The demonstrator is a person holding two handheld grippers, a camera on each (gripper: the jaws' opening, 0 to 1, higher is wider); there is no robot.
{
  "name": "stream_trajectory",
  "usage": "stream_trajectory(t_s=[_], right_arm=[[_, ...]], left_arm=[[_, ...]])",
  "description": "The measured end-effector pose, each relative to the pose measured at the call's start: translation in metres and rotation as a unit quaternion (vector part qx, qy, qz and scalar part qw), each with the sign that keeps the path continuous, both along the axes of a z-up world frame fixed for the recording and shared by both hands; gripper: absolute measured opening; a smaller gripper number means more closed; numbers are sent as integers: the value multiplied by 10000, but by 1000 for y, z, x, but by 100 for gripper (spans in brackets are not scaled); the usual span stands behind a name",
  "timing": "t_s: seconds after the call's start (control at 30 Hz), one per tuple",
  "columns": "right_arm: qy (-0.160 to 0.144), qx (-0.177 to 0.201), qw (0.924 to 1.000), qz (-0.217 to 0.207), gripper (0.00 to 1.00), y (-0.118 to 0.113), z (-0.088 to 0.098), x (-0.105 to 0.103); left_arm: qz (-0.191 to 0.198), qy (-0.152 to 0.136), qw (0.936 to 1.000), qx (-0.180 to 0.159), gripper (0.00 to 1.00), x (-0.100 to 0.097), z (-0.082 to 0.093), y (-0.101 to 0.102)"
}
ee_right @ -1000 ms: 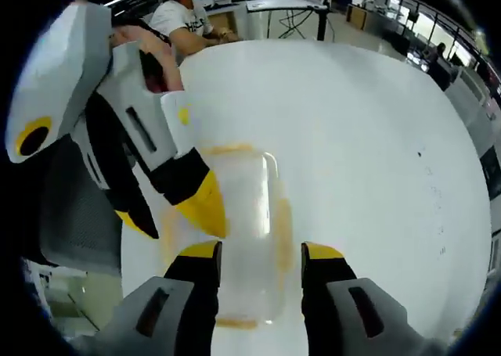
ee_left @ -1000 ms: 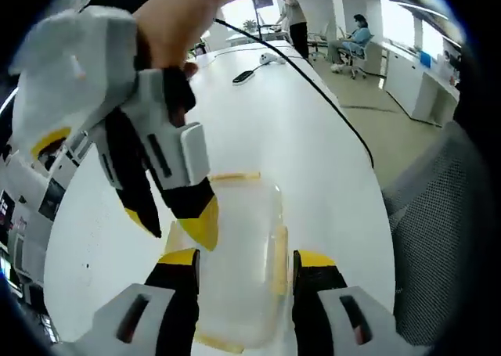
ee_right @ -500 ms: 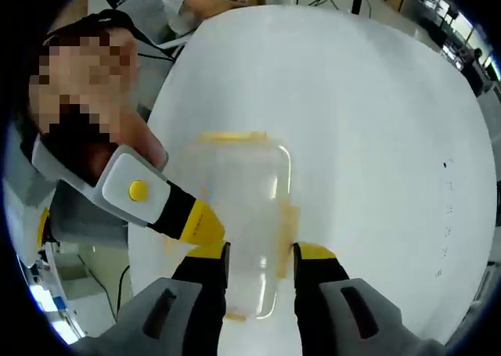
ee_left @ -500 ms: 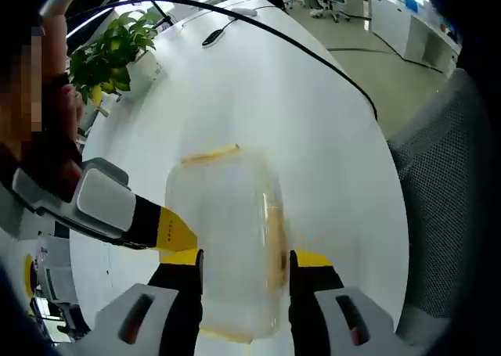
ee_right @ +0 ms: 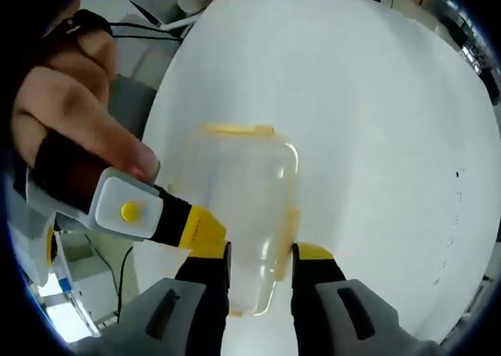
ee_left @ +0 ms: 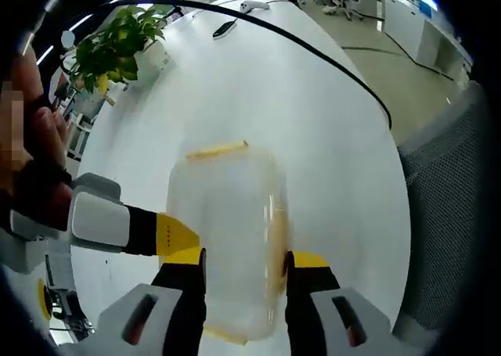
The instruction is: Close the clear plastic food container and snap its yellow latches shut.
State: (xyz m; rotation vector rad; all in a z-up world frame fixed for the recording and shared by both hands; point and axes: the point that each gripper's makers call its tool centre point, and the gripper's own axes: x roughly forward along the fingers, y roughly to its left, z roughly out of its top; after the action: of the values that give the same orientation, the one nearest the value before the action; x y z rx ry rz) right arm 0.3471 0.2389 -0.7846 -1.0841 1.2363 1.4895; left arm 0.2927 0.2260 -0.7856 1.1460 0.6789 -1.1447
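The clear plastic container (ee_left: 227,231) lies on the white table (ee_left: 235,90), lid on. One yellow latch (ee_left: 218,149) is at its far end and another yellow latch (ee_left: 275,229) runs along its right side. My left gripper (ee_left: 244,264) has its jaws pressed against both sides of the container's near end. The other gripper (ee_left: 117,227) reaches in from the left, yellow tip against the container's left side. In the right gripper view the container (ee_right: 243,199) sits between the jaws of my right gripper (ee_right: 261,260), with the far latch (ee_right: 235,129) and right latch (ee_right: 288,227) showing. The left gripper (ee_right: 137,213) comes in from the left.
A potted plant (ee_left: 117,47) stands at the table's far left, and a black cable (ee_left: 313,51) crosses the tabletop. A grey mesh chair (ee_left: 454,215) stands beyond the right table edge. A person's hand (ee_right: 70,106) holds the left gripper.
Both views have tilted down over the container. The other gripper has sunk from above the container to its left side. Each view's own jaws have drawn closer onto the container.
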Motion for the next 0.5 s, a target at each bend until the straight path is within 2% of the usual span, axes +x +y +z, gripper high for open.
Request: stream_trajectory(t_s=[0.07,0.1,0.13,0.17,0.27,0.5], right_arm=[[136,-23,9996,-235,25,-4,-3,0],[155,23,9998,-124,25,-3,-3,1],[215,13,9993,-308,25,-3,-5,0],[218,-2,9993,-309,25,-2,-4,0],[173,2,9995,-252,25,-2,-3,-2],[180,58,9989,-419,26,-1,-1,-2]], left_arm=[[-13,-42,10000,-62,32,1,-1,1],[-19,-64,9999,-92,32,0,-2,1],[-4,-85,9999,-133,31,1,-4,-1],[84,-120,9997,-171,30,1,-3,-2],[96,-164,9998,-13,30,1,-3,-4],[59,-135,9999,-56,31,1,-2,-2]])
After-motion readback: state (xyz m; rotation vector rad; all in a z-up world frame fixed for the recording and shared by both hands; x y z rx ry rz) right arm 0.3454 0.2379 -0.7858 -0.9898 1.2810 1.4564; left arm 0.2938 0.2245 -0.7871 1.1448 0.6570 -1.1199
